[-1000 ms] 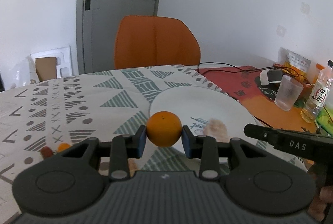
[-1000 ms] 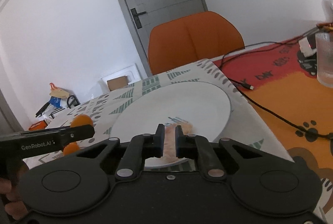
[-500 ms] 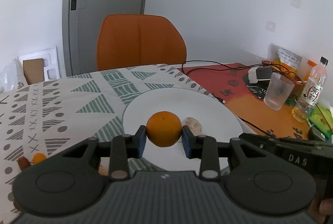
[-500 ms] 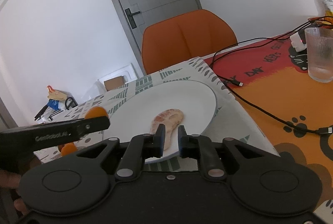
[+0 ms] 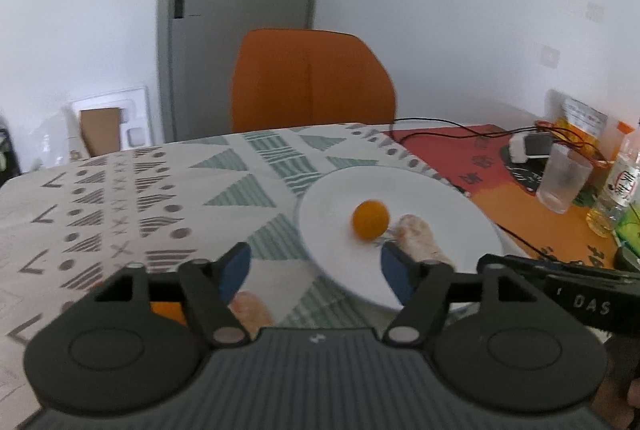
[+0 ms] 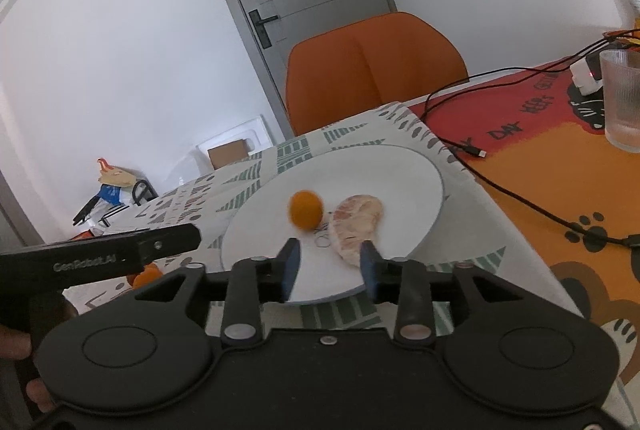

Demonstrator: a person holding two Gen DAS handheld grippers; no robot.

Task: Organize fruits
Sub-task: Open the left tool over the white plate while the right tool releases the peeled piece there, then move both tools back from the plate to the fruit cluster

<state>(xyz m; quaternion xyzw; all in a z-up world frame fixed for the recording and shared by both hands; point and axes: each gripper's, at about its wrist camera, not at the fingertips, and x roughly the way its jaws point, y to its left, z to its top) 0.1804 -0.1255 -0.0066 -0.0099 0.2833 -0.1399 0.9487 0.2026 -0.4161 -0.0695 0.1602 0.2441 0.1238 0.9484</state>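
A small orange (image 5: 370, 219) lies on the white plate (image 5: 448, 198), next to a peeled pale pink fruit segment (image 5: 416, 236). Both also show in the right wrist view: the orange (image 6: 305, 209), the segment (image 6: 356, 222), the plate (image 6: 408, 182). My left gripper (image 5: 314, 272) is open and empty, pulled back over the plate's near left rim. My right gripper (image 6: 329, 264) is open and empty at the plate's near edge. Another peeled segment (image 5: 250, 310) and a small orange fruit (image 5: 166, 310) lie on the cloth under the left gripper.
An orange chair (image 5: 312, 78) stands behind the table. A glass (image 5: 564, 176), a bottle (image 5: 618, 186), a charger with cables (image 5: 528, 146) and snack bags sit on the orange-red mat at right. A small orange fruit (image 6: 146, 276) lies on the patterned cloth at left.
My left gripper opened and let go of the orange, which now lies on the plate, then drew back. My right gripper opened wide and backed away from the peeled segment.
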